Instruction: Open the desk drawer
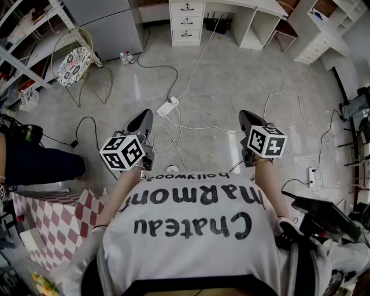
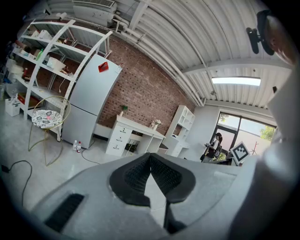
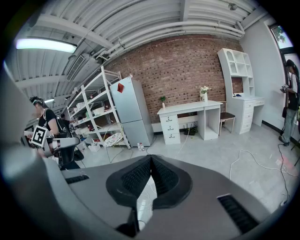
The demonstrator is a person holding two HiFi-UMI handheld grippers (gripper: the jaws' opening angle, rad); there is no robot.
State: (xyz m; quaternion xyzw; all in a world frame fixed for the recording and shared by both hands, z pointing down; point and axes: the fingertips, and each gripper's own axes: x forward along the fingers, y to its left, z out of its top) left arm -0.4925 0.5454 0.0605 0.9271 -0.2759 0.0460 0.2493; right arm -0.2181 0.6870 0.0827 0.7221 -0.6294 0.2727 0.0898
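"Both grippers empty?"

"Yes. The left gripper (image 2: 150,157) has its jaws pressed together on nothing, and the right gripper (image 3: 151,159) is the same. The person holds them out in front, tipped a little towards the floor."

"What could go wrong from here?"

"Mostly the walk, I'd say. The desk (image 1: 231,7) is well apart from them, against the far brick wall, and cables (image 1: 173,130) and a power strip (image 1: 167,106) lie on the floor between. A foot could catch a loop. Also, jaws that reach the handle closed would only knock against it. And a pinch that's off-centre on so small a pull could slip off when they draw back."

"How do the drawers look?"

"White, three in a stack (image 1: 187,23) at the desk's left end, near the fridge (image 2: 89,101). Each has a small dark handle in the middle. All three seem shut flush, though from here I can't make out the handles' shape"
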